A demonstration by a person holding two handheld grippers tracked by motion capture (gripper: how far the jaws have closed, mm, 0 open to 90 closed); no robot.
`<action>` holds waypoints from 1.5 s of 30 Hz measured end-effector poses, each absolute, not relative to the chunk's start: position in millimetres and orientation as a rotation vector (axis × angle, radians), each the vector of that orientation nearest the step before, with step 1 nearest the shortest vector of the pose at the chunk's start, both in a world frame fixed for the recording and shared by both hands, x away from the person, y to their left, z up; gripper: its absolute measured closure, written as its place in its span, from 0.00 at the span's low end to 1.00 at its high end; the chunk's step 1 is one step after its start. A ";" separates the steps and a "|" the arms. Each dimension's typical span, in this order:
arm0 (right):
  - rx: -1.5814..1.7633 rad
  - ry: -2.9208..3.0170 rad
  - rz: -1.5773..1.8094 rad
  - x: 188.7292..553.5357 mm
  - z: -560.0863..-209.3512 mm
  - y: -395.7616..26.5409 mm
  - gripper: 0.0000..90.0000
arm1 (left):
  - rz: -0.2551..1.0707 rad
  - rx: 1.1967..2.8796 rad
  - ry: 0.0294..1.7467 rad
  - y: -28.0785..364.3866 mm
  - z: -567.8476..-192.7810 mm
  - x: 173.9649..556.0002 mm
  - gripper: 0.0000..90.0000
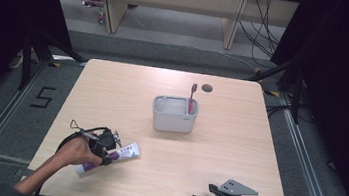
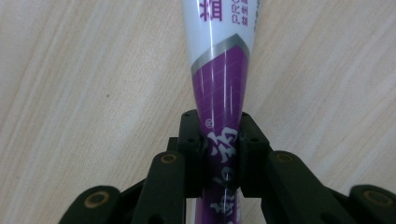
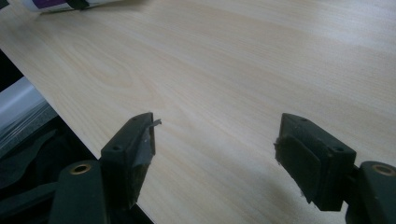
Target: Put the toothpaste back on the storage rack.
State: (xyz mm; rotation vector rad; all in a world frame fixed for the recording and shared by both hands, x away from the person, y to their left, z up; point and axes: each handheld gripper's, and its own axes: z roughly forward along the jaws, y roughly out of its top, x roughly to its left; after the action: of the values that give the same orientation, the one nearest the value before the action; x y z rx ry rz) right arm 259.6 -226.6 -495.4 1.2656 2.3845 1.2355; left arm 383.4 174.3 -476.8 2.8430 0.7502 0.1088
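A white and purple toothpaste tube (image 1: 123,152) lies on the wooden table (image 1: 216,148) at the front left. My left gripper (image 1: 105,150) is shut on it. In the left gripper view the two black pads squeeze the purple part of the tube (image 2: 219,98), which runs away up the picture. A grey holder cup (image 1: 174,114) stands at the table's middle with a red toothbrush (image 1: 192,99) upright in its right side. My right gripper (image 1: 208,195) rests near the front right edge, jaws wide apart with nothing between them (image 3: 215,149).
A small dark round hole (image 1: 207,88) sits in the tabletop behind the cup. The table edge and a dark drop run along the left of the right gripper view (image 3: 28,121). Desks and cables stand on the floor beyond the table.
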 end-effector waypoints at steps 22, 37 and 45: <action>1.257 2.374 1.226 260.7 -495.4 -228.2 0.32 | 0.237 2.407 0.826 190.9 -442.8 392.2 0.84; 1.287 2.374 1.235 259.6 -494.8 -227.3 0.32 | 0.340 2.131 0.897 188.8 -425.7 396.6 0.84; 1.274 2.372 1.235 260.3 -494.7 -228.1 0.32 | 0.358 2.047 0.901 183.4 -417.5 400.1 0.84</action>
State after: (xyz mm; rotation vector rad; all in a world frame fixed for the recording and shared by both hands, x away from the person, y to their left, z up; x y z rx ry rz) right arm 260.3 -228.1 -494.7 1.2742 2.3719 1.2349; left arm 400.1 183.4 -417.5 2.0472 0.9008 0.3584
